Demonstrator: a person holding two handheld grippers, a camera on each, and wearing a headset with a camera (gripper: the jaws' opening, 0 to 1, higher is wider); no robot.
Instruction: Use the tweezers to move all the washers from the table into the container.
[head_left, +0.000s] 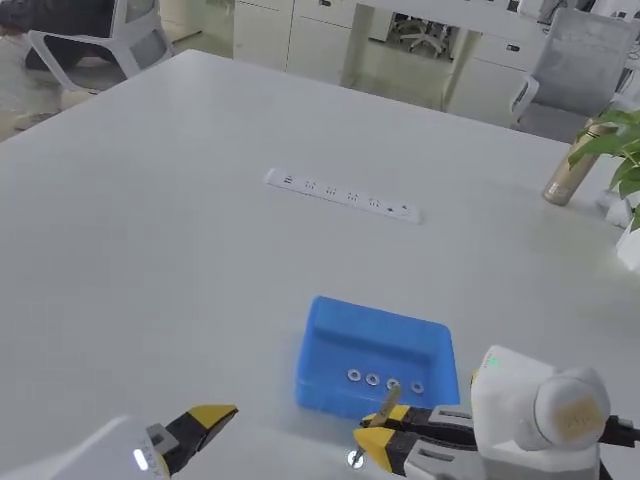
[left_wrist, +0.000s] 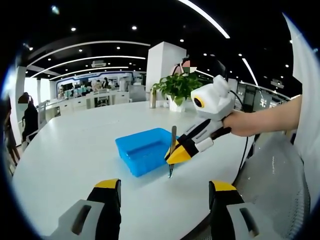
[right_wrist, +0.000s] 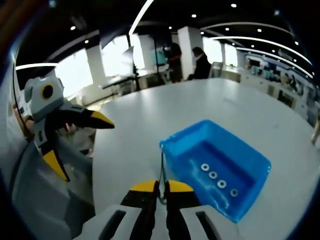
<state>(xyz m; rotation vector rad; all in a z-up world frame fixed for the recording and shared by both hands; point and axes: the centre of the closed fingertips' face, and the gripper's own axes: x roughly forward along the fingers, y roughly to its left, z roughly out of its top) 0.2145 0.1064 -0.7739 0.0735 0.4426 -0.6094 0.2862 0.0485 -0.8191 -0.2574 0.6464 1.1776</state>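
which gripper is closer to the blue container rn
Right. The right gripper, shut on the tweezers, is right at the near wall of the blue container. The left gripper, open, hangs off to its left in the head view, clearly apart.

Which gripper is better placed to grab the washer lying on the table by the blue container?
Right. The right gripper is shut on the tweezers, tip down near the loose washer beside the container. The left gripper is open and empty.
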